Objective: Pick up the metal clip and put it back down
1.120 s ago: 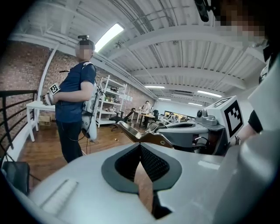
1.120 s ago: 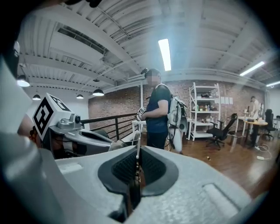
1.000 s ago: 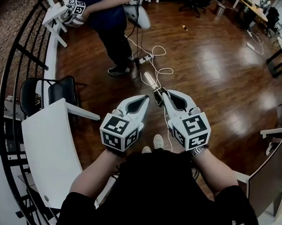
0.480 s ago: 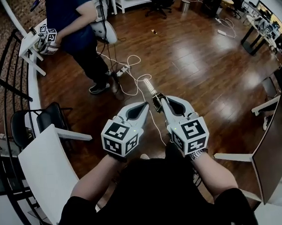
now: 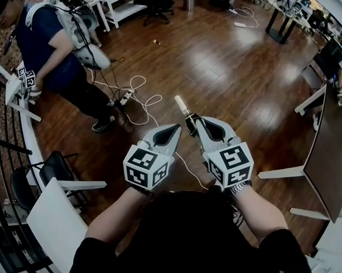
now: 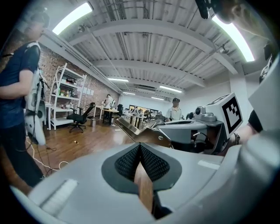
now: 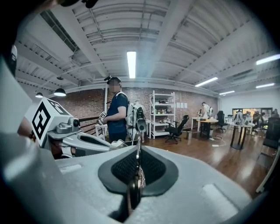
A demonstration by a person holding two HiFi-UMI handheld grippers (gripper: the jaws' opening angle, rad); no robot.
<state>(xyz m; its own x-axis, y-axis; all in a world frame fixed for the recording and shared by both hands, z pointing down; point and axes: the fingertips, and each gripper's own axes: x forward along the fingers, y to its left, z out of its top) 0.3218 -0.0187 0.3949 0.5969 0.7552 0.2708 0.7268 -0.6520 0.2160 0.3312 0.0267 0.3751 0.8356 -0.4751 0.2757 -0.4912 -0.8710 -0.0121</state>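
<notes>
Right gripper [image 5: 191,120]: fingers [image 5: 201,130] closed on the metal clip [image 5: 182,106]. Right gripper view confirms it, with the clip [image 7: 138,131] pinched edge-on between the pads and nothing else in there.

Left gripper [image 5: 176,129]: fingers [image 5: 169,141] together, empty. It sits just beside the right one, tips nearly touching it.

Where the clip is: in the air over the wooden floor [image 5: 241,74], not resting on anything. It sticks out past the right fingertips, away from the person. Long axis runs roughly in line with the right fingers, angled slightly toward the left side. From the left gripper view, the clip [image 6: 131,127] crosses just ahead of the left fingertips.

Key relation for the put-down: right hand owns it and the left hand isn't needed. Nothing to land on sits under the fingers. The dark surface [image 5: 328,155] is well off to the right of the right fingers. The white surface [image 5: 56,226] is back and left of the left fingers. My read: the carry has to reach one of them before release.
</notes>
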